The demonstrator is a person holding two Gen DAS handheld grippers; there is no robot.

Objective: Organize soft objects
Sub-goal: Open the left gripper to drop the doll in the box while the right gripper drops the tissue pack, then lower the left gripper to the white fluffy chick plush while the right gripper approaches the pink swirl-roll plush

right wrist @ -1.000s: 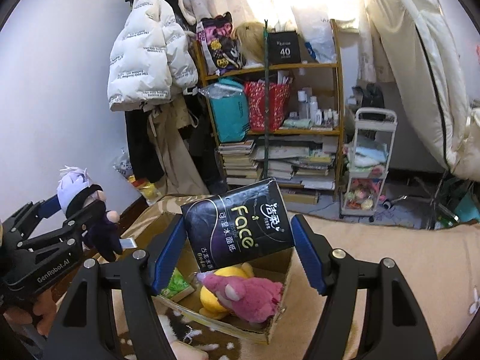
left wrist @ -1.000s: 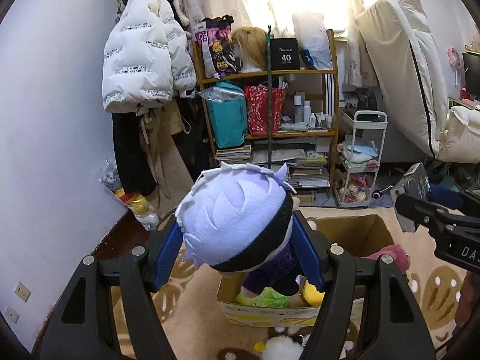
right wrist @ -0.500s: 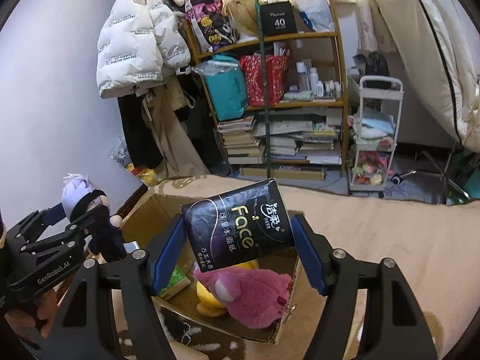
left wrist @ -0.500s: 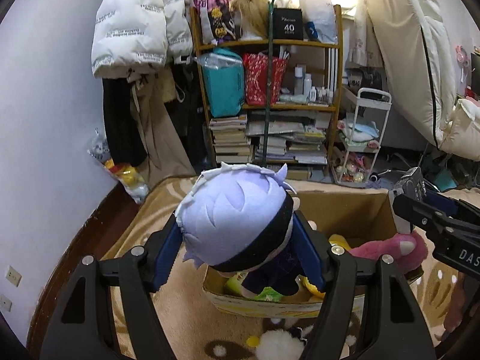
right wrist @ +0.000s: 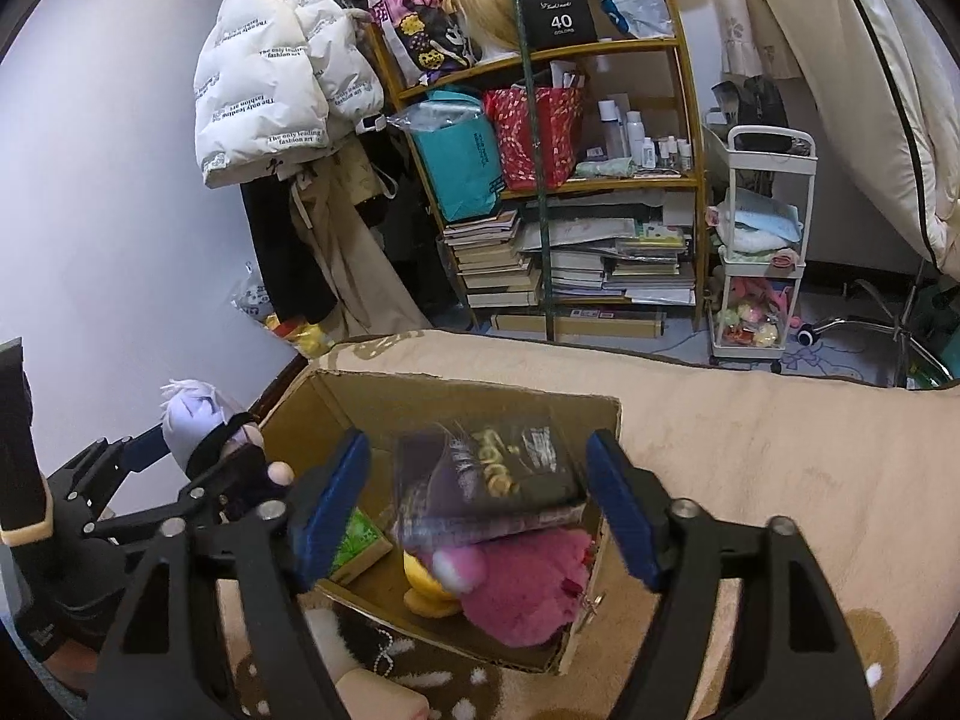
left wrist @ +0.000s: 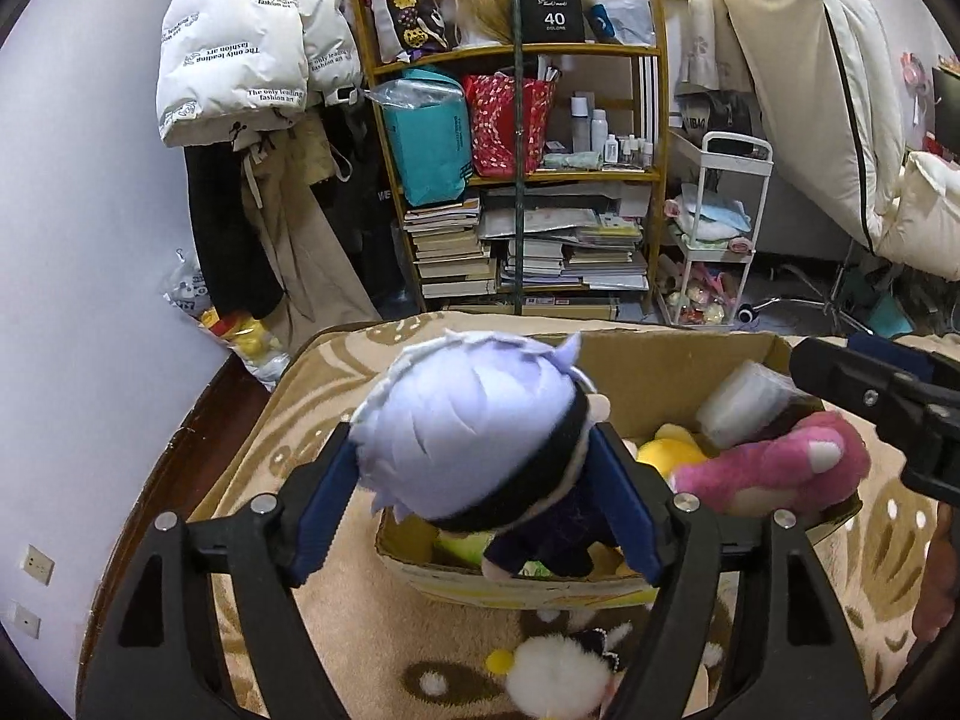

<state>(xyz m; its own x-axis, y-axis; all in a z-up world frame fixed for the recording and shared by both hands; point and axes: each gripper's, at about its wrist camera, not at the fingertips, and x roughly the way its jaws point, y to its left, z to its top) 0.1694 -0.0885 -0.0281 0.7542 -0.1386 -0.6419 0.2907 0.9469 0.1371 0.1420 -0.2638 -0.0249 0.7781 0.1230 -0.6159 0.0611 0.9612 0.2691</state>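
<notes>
Right tongs [right wrist: 477,507]: now spread apart and empty; half a second ago they clamped the black tissue pack [right wrist: 489,480].
Tissue pack: lies blurred in the cardboard box [right wrist: 462,396], on the pink plush [right wrist: 522,585].
Left tongs [left wrist: 480,510]: still clenched on the purple-haired doll [left wrist: 474,426], above the box's near edge.
Meaning: one item stored, the doll probably next.

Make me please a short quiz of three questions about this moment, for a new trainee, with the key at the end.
1. True or false: the right gripper holds the black tissue pack tight between its fingers.
2. Which thing does the left gripper hold? A) the pink plush B) the purple-haired doll C) the yellow plush
3. Fill in: the pink plush lies inside the cardboard ____.

Key
1. False: the fingers stand apart from the pack, which is blurred above the cardboard box.
2. B: the purple-haired doll sits between the fingers, at the box's near edge.
3. box
</notes>
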